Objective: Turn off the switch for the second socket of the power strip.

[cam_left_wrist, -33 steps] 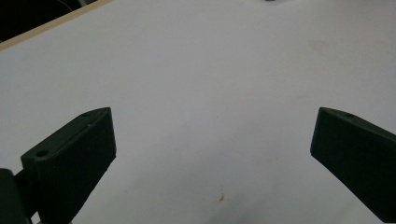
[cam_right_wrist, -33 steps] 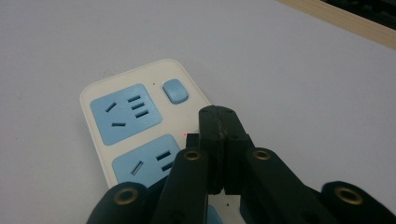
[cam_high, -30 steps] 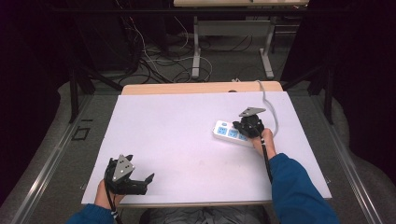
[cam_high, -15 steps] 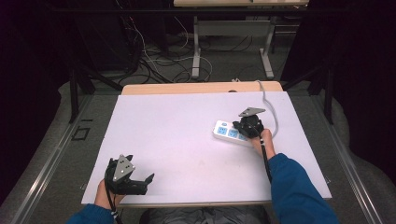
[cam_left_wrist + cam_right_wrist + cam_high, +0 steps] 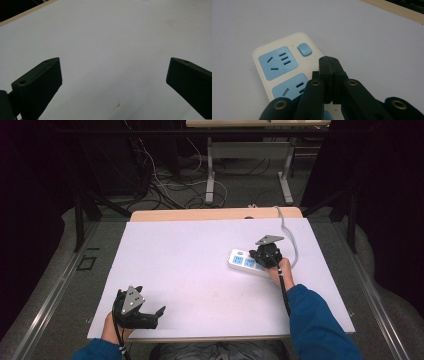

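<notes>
Over on the left, near the front edge of the white worktop (image 5: 200, 265), left tool (image 5: 136, 309) resting low in a hand, jaws spread wide with bare worktop between them, holding nothing, far from the work. Nothing in the middle but plain white top. Over on the right, white power strip (image 5: 246, 262) lying flat, blue sockets facing up, its grey cord (image 5: 290, 237) curling off toward the back edge. Right tool (image 5: 329, 72) down close over the strip, jaws pressed together into one blunt tip, pinching nothing. Tip sitting just beside the small blue switch (image 5: 304, 49) at the end of the strip, near it but not on it. A tiny red dot (image 5: 311, 73) near the tip, maybe a light, too small to tell for sure. Looks like a push on the switch is the job here. Reach mostly done, tip lined up close. Still left, by the look of it: a short nudge forward onto the switch and a press down.
</notes>
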Tool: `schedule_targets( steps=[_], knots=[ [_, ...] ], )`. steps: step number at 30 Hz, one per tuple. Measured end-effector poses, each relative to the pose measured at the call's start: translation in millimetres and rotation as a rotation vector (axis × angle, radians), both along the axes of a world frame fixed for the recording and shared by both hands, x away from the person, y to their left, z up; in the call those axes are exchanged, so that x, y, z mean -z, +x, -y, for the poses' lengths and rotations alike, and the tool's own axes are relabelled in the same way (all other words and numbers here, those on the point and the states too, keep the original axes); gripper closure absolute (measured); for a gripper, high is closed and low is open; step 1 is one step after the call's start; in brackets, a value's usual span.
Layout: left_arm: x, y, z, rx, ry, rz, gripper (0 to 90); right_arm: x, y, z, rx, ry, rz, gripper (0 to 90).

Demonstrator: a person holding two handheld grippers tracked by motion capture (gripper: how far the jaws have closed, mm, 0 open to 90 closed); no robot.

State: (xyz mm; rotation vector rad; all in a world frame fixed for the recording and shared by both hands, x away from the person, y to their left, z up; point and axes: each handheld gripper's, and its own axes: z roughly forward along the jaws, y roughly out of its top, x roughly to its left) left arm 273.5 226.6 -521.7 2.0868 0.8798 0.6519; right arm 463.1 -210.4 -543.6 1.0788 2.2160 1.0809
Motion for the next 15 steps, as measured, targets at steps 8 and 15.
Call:
schedule_targets(
  steps=[8, 15],
  knots=[
    [-0.2, -0.3, 0.0, -0.001, -0.002, 0.0, 0.1, 0.3, 0.5, 0.5, -0.002, -0.01, 0.001, 90.0],
    [-0.2, -0.2, 0.2, -0.001, 0.002, 0.001, 0.1, 0.6, 0.3, 0.4, 0.004, 0.005, -0.004, 90.0]
  ],
)
